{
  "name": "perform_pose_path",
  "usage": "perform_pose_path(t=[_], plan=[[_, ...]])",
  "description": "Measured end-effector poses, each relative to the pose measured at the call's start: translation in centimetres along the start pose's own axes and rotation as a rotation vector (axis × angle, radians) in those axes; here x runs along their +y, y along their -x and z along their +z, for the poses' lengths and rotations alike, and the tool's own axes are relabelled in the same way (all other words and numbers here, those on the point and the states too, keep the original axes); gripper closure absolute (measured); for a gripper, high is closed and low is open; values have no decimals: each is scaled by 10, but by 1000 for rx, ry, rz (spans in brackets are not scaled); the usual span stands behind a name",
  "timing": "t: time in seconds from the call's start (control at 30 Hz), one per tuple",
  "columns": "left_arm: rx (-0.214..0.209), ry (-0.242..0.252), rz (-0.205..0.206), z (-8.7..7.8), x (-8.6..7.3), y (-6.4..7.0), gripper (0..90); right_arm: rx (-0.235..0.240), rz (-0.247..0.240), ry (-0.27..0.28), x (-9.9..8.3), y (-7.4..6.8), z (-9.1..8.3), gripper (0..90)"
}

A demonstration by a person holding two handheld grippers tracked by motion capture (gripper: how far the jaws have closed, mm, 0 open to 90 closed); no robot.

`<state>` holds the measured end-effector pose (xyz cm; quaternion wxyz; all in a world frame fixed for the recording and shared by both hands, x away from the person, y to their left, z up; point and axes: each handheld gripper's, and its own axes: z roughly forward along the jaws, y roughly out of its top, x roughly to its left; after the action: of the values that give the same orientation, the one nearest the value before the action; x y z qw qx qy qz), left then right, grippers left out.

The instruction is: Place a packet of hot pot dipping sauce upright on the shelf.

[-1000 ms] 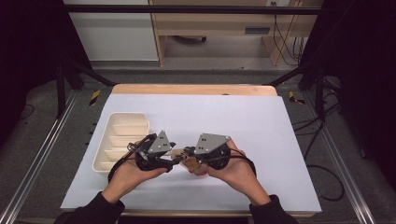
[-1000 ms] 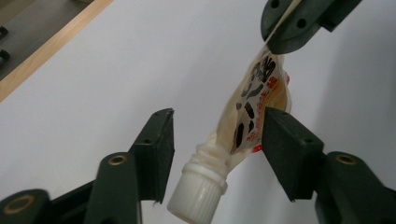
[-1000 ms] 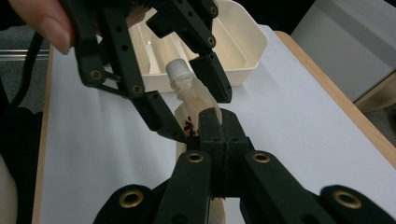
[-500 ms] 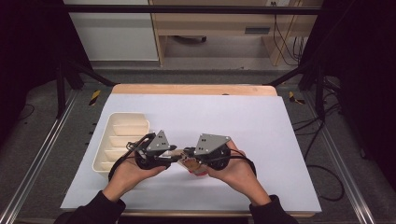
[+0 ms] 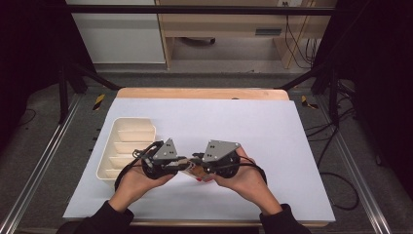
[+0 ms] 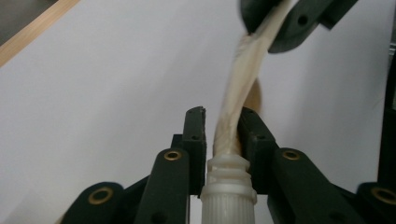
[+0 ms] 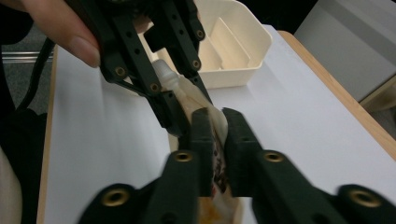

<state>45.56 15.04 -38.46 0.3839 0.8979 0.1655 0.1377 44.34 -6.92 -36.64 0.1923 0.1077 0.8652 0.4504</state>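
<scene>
Between the two grippers, near the table's six o'clock edge, a soft cream pouch (image 7: 205, 109) is held: the left gripper (image 6: 223, 130) pinches its neck above the ribbed cap (image 6: 229, 186), the right gripper (image 7: 215, 135) clamps its body. At ten o'clock sits a cream divided tray (image 5: 127, 141) on the white table (image 5: 253, 126).

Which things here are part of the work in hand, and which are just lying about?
In hand:
soft cream squeeze pouch with ribbed screw cap
left gripper, shut on the pouch's cap end
right gripper, shut on its body

Lying about:
cream plastic divided tray
white table mat
</scene>
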Motion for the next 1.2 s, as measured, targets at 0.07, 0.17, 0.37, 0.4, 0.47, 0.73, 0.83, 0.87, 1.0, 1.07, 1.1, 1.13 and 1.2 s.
perform_pose_path(t=[0.07,0.17,0.37,0.4,0.47,0.73,0.83,0.87,1.0,1.07,1.1,1.13,1.2], plan=[[18,13,0,0,-3,0,757,-30,27,-6,-6,1,0,591],[14,27,-18,0,-6,-2,757,-58,55,-14,-15,2,1,502],[11,23,-7,-1,-4,3,758,-153,155,-47,-51,0,-9,353],[8,24,-7,-1,-4,4,758,-169,174,-51,-57,0,-11,336],[7,22,-5,-1,-5,5,758,-215,225,-66,-74,-1,-16,303],[8,29,-12,-2,-8,7,758,-320,322,-143,-109,5,-31,255],[-25,43,-18,-2,-5,9,758,-350,351,-161,-113,9,-31,254],[-25,43,-18,-2,-5,9,758,-350,351,-161,-113,9,-31,254],[-29,41,-6,0,0,12,757,-386,382,-185,-118,14,-33,254],[-28,37,-4,0,1,12,758,-397,393,-184,-119,15,-34,256],[-33,34,-2,0,2,12,758,-401,404,-185,-120,15,-35,257],[-38,27,-1,1,4,12,758,-403,413,-184,-120,15,-35,258],[-42,21,6,1,6,12,758,-405,414,-184,-120,16,-35,259]])
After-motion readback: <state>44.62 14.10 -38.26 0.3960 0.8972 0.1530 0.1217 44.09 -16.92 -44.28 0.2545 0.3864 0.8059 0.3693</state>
